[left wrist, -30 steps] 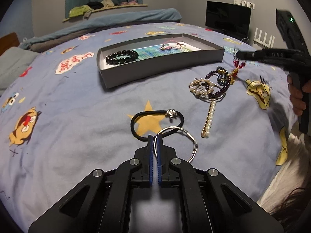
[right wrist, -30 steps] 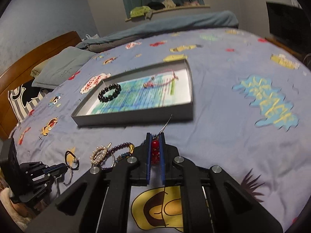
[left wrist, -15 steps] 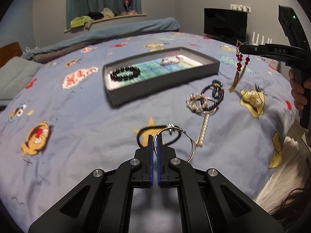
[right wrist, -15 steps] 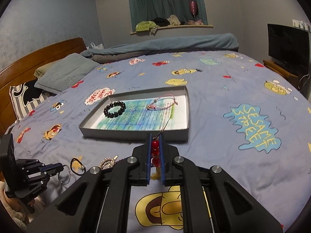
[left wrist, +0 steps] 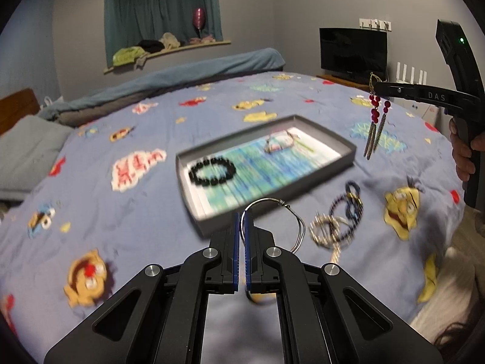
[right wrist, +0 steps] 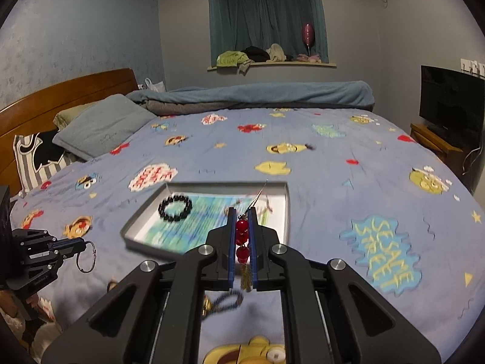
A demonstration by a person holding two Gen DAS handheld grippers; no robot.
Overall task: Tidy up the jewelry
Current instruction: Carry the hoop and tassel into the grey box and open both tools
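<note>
A grey tray (left wrist: 348,155) lies on the blue cartoon bedsheet and holds a black bead bracelet (left wrist: 212,171) and a thin pink bracelet (left wrist: 280,142). My left gripper (left wrist: 242,212) is shut on a silver wire bangle (left wrist: 291,212), lifted above the bed just before the tray. My right gripper (right wrist: 242,212) is shut on red bead earrings (right wrist: 242,236) that hang below it, at the tray's near right side (right wrist: 285,212). The earrings (left wrist: 376,115) also show in the left wrist view, dangling high at the right.
A pile of jewelry (left wrist: 336,221) with a dark bead strand and gold rings lies on the sheet right of the tray. Pillows (right wrist: 100,127) and a wooden headboard (right wrist: 60,94) stand at the left, a folded blanket (right wrist: 257,94) at the far edge, a TV (right wrist: 451,106) at the right.
Both grippers have risen off the bed with their pieces and moved toward the tray. The black hair tie stayed below, out of the left view.
</note>
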